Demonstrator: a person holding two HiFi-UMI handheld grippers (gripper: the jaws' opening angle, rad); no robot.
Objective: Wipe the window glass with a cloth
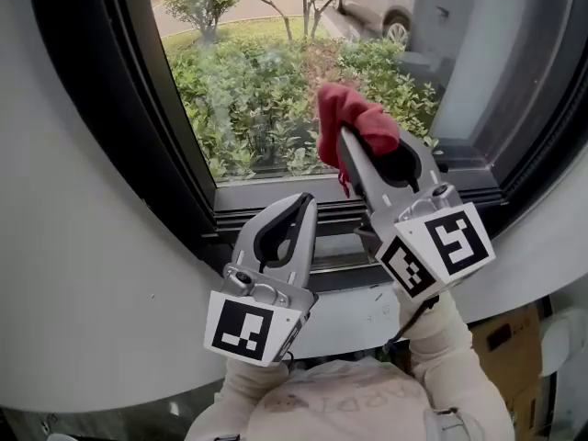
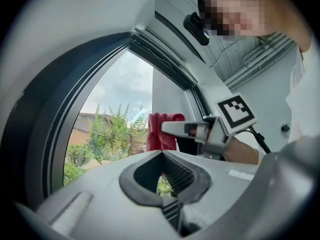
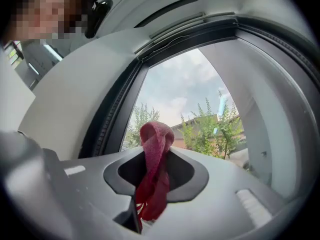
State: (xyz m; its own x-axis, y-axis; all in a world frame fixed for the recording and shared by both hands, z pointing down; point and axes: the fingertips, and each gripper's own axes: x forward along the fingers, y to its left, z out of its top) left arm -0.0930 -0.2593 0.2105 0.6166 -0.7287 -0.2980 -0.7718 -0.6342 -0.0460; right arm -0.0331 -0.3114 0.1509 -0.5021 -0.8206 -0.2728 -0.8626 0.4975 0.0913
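At window, lower right part of the pane: the right gripper (image 1: 352, 154) is raised and angled up toward the window glass (image 1: 257, 81). Its jaws are clamped on a red cloth (image 1: 354, 122).

Right gripper view: the cloth (image 3: 156, 134) sits pinched between the jaws. A bunched loop stands up past the tips of the right gripper (image 3: 157, 153), and a loose tail hangs down through the oval opening toward the gripper body.

Head view: the bunched end of the cloth lies in front of the glass, above the bottom rail of the dark window frame (image 1: 138, 108). Contact with the glass cannot be confirmed from any view.

The left gripper (image 1: 308, 200) is lower and to the left, with its tip over the sill track (image 1: 331, 219), well apart from the cloth. Left gripper view: the left gripper (image 2: 165, 159) has its jaws together with nothing between them. The cloth (image 2: 160, 131) shows beyond its tip, at the end of the right gripper (image 2: 167, 128).

Outside the glass are green shrubs (image 1: 239, 108) and a parked car (image 1: 381, 3).
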